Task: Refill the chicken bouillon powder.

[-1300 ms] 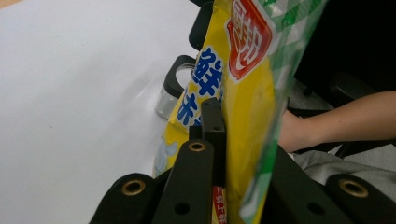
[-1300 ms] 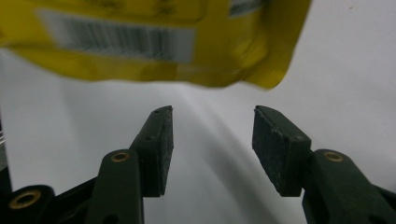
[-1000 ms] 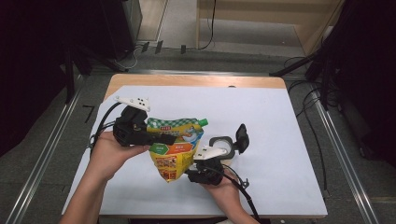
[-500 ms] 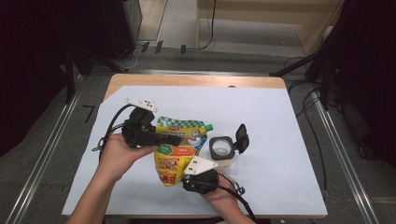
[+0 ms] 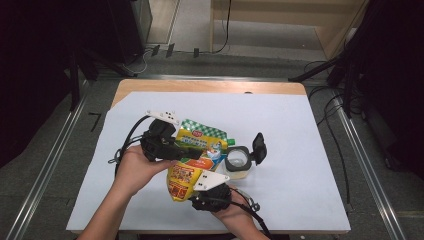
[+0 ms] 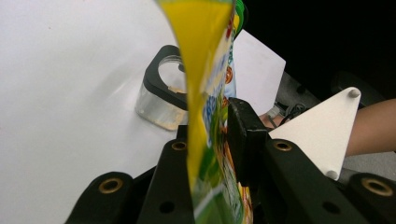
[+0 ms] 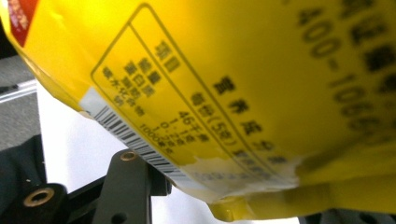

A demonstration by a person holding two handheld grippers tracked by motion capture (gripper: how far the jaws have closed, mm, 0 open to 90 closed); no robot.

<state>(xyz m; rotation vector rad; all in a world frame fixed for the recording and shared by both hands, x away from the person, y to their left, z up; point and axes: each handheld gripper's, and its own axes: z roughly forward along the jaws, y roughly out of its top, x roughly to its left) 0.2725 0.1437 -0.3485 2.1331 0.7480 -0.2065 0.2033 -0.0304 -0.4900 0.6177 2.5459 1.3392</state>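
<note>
Two hand-held grippers hold pouch [image 5: 192,160] beside jar [image 5: 238,162].

A white sheet [image 5: 300,130] covers the wooden table [image 5: 210,86]. Grey floor [image 5: 50,150] surrounds it. Beyond the grippers stand dark equipment [image 5: 115,30] and cables [image 5: 330,95].

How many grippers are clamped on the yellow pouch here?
2: left gripper pinches the pouch edge between its jaws; right gripper appears to hold its lower end, the contact being hidden.

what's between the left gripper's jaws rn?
The yellow pouch: in the left gripper view its edge is pinched between the left gripper's jaws, with the clear jar on the table behind.
</note>
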